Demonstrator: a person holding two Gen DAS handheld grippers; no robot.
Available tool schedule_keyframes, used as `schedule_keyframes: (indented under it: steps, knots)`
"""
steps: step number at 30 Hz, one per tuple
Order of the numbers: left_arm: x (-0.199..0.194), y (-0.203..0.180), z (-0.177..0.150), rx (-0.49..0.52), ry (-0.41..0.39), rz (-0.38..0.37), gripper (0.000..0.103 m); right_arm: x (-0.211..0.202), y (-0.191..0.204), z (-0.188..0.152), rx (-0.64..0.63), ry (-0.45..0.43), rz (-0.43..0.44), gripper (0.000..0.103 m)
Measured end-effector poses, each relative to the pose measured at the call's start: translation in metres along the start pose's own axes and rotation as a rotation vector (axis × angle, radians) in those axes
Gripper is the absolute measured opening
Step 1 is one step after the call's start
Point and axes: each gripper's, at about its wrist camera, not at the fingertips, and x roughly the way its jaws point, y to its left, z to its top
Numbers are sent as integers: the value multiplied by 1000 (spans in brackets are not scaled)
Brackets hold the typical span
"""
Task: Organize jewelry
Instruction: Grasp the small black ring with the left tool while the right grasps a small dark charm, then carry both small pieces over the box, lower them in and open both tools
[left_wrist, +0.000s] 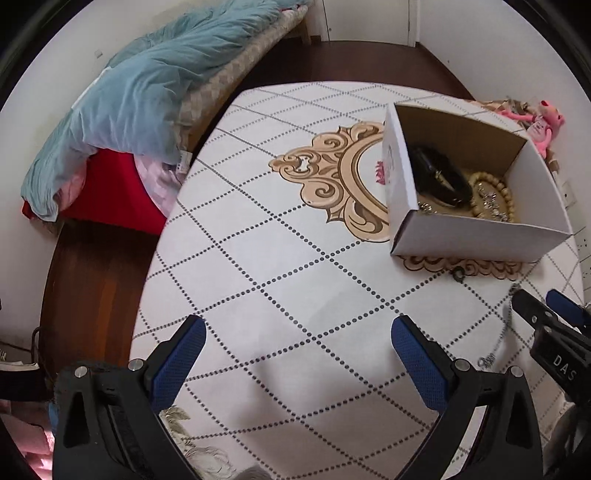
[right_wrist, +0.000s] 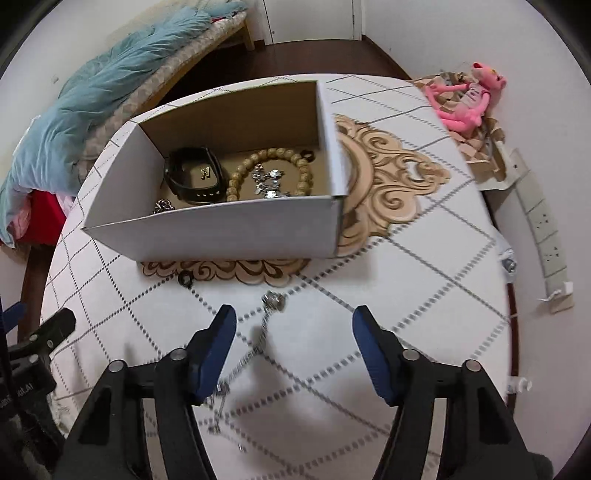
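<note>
Two open, empty grippers, left (left_wrist: 298, 354) and right (right_wrist: 294, 343); right straddles silver chain necklace (right_wrist: 255, 350), must close, then lift to white cardboard box (right_wrist: 221, 229).

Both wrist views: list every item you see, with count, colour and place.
Cardboard box: one, white outside, brown inside, on table.
Black strap: one, in box.
Bead bracelet: one, tan, in box.
Silver pieces: small cluster, inside the bracelet.
Chain: one, silver, on table between right fingers.
Small clasp: one, dark, before box.
Table: one, white, dotted diamonds.
Plush toy: one, pink, behind table.
Bedding: blue, on bed.
Left gripper: open.
Right gripper: open over chain.
</note>
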Motion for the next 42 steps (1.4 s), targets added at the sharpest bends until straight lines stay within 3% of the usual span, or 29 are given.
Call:
schedule_keyframes:
  steps: [3, 6, 10, 16, 20, 24, 29, 31, 38, 42]
  knots:
    - [7, -4, 2, 0, 6, 3, 103, 12, 7, 1, -14, -18, -22, 44]
    - [10, -9, 4, -5, -1, -6, 103, 14, 12, -2, -33, -54, -69, 12]
    - [11, -31, 5, 7, -14, -60, 103, 10, -1, -6, 5, -57, -71, 13]
    - [15, -75, 4, 61, -41, -140, 100, -8, -50, -18, 137, -66, -90, 13]
    - [22, -97, 4, 95, -52, -143, 77, -12, -72, -25, 184, -69, -114, 13]
    - [26, -106, 7, 107, -67, -148, 62, -9, -90, -26, 230, -61, -123, 13]
    - [26, -110, 13, 135, -87, -194, 19, -11, -97, -26, 244, -67, -126, 13]
    - [26, -113, 14, 141, -89, -208, 10, -11, -97, -25, 247, -69, -128, 13]
    - [18, -108, 9, 141, -99, -248, 10, -28, -90, -23, 234, -95, -97, 13]
    - [-5, -100, 0, 151, -122, -284, 10, -49, -78, -22, 199, -127, -63, 13]
